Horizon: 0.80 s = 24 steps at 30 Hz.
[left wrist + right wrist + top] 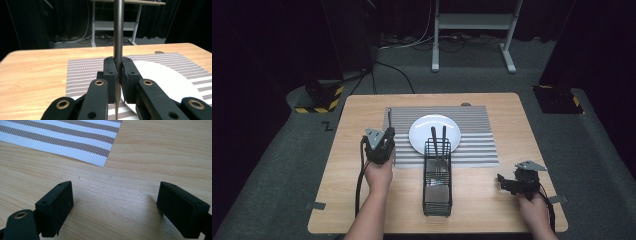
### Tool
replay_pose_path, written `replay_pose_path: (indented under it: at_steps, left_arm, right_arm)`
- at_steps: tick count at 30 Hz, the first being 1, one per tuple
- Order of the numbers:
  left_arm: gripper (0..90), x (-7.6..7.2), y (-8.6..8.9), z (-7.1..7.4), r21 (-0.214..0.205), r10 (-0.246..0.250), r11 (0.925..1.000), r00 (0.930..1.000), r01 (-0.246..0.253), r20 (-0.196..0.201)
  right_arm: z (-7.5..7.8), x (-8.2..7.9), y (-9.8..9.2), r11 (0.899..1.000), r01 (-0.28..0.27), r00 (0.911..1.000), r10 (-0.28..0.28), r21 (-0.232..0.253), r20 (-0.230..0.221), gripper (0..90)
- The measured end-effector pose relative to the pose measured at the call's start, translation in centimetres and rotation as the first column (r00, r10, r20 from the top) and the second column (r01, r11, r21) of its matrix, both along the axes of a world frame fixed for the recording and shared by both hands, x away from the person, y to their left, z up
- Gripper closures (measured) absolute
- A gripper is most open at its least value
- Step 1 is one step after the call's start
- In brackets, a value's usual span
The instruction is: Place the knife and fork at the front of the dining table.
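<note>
Here the left gripper (117, 75) clamps an upright knife (118, 30) beside the plate (160, 77).

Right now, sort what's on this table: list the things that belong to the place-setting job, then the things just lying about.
In the job:
- knife, clamped upright in the left gripper
- striped placemat
- white plate
- wire cutlery caddy with two utensils standing in it

Just about:
- right gripper, jaws open over bare wooden table
- stand legs and cables on the floor

Wire caddy (437, 176) blocks table centre (492, 200); plate (422, 134) fills mat middle; bare wood free both sides
</note>
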<state>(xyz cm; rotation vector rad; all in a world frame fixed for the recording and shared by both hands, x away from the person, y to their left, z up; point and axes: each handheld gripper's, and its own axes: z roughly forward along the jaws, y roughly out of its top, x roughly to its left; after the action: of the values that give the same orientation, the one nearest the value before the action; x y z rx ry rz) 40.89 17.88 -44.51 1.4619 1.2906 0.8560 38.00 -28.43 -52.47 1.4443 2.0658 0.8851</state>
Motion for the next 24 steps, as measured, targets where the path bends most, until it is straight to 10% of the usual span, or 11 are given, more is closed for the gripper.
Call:
replay_pose_path:
  at_steps: [24]
  left_arm:
    - [83.0, 6.6, -0.9, -2.3, -0.021, 0.029, 0.9993, 0.9936, -0.031, -0.11]
  right_arm:
    - [0.0, 0.0, 0.0, 1.0, -0.003, 1.0, 0.003, 0.003, 0.001, 13.6]
